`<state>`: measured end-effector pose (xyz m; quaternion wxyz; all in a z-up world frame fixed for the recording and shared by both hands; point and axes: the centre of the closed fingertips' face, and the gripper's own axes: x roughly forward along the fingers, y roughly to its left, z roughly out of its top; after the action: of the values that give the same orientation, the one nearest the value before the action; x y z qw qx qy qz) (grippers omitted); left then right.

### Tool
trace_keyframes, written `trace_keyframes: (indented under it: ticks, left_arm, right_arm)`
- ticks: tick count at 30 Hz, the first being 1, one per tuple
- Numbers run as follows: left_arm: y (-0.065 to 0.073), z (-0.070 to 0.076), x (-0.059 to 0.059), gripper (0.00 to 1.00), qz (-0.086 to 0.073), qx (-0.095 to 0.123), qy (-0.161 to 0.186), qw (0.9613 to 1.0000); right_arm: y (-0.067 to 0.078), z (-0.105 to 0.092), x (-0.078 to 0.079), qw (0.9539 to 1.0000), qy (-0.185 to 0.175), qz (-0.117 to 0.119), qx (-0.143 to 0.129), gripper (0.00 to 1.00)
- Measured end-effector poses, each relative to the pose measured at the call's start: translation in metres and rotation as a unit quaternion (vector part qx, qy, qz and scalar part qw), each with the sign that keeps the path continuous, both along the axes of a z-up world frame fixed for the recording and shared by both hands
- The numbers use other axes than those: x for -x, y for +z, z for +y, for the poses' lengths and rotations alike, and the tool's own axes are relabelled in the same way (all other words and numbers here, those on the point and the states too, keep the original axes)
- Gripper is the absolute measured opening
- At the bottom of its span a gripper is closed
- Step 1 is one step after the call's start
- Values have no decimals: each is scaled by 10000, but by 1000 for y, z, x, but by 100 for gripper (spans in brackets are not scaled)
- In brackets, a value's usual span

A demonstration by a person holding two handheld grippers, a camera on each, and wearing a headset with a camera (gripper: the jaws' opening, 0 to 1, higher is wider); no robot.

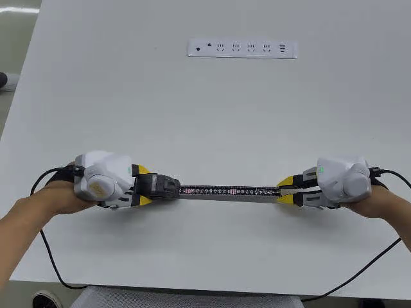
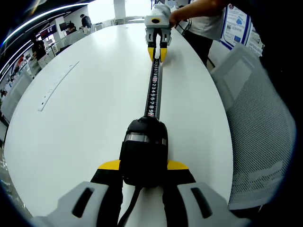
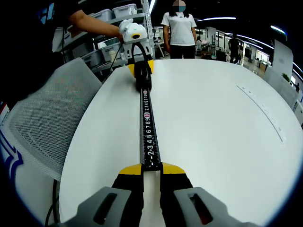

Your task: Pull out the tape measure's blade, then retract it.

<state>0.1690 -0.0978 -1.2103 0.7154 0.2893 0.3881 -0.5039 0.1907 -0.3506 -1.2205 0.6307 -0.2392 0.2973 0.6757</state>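
At the left, the left hand-held gripper (image 1: 142,186) is clamping its yellow-tipped jaws on the black tape measure case (image 1: 160,186), near the front edge of the white desk (image 1: 192,115). The blade (image 1: 228,191) is stretching straight rightward from the case, numbers facing up (a power strip (image 1: 242,48) is lying well behind it). At the right, the right hand-held gripper (image 1: 287,190) is pinching its jaws together on the blade's end.
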Motion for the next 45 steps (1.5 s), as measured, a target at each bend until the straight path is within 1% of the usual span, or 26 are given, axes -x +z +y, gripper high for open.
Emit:
trace_keyframes:
  ticks: [15,23,30,36,37,39,42,45]
  left_arm:
    - [-1,0,0,28,8,-13,-13,10000]
    - [-1,0,0,28,10,-22,-7,10000]
    - [-1,-1,0,28,7,-39,-19,10000]
    - [-1,-2,-1,28,34,4,-14,10000]
    - [-1,-2,0,28,36,4,-17,10000]
    - [-3,-1,-1,29,28,23,-25,10000]
    - [-5,-1,-2,29,28,61,-23,10000]
    - [-6,-2,-3,29,7,49,-58,10000]
  right_arm:
    - [-1,-8,0,10000,-23,35,37,9]
    - [-3,-14,-2,10000,-38,34,48,9]
    - [-6,-15,-1,9999,-51,37,93,10]
    - [-11,-17,-4,9999,-34,-50,121,10]
    - [-11,-17,-3,9999,-30,-22,124,11]
    - [-12,-17,-4,9999,5,-88,122,11]
    - [-12,-18,-5,9998,19,-115,146,11]
    - [-16,-18,-3,9997,69,-116,188,12]
